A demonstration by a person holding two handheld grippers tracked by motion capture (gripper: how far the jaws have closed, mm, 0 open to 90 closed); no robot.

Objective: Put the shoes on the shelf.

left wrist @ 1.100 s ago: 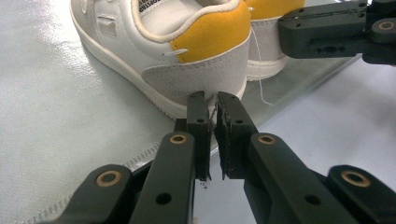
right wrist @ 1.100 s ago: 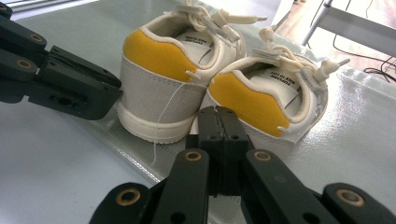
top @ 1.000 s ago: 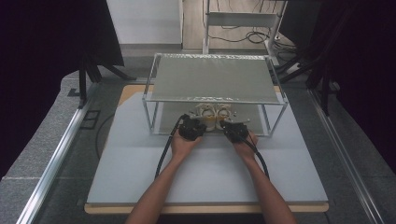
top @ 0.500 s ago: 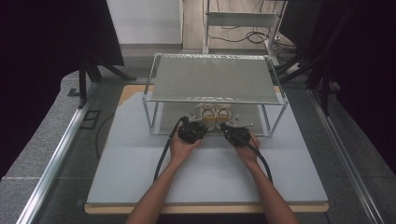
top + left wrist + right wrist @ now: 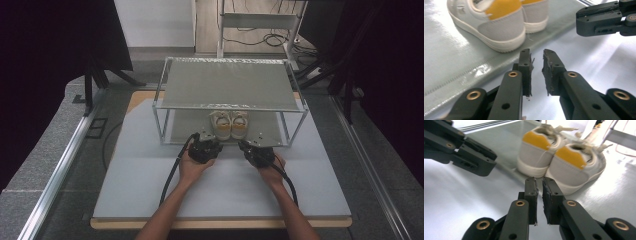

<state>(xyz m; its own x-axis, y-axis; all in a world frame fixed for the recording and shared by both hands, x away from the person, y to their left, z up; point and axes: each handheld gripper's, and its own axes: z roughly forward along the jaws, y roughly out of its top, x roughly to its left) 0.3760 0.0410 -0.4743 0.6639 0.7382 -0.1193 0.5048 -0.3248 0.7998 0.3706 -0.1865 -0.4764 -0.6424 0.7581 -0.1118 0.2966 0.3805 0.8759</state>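
Rack: a two-level metal shelf rack [image 5: 230, 85] stands on the grey table [image 5: 150, 180], its long side across the person's view; thin upright posts carry a flat top shelf over a lower shelf.
Rack contents: a pair of shoes [image 5: 229, 125] sits on the lower shelf, near its front edge and about midway along it. The top shelf's surface is bare grey sheet.
Shoes, make-up: pale grey-white sneakers with cream soles and yellow heel linings; laces show at the far ends in the right gripper view [image 5: 564, 155].
Shoes, direction: heels face the person and the grippers, toes point toward the back of the rack. Each long axis runs front to back, across the shelf's long side.
Shoes, relation: the two stand upright on their soles, side by side, sides touching or nearly so at the heels.
Left gripper: the left gripper [image 5: 204, 146] is held just in front of the rack's front edge, left of the shoes. In its own view [image 5: 537, 65] the jaws have just been opening; they stand a narrow gap apart with nothing between them, and the nearer heel lies beyond the tips, not touching.
Right gripper: the right gripper [image 5: 257, 150] is held at the front edge, right of the shoes. In its own view [image 5: 539, 192] the jaws have just been opening; a slim gap, nothing between the pads, the heels ahead and clear of them.
Grippers, relation: near each other, apart, both low over the table.
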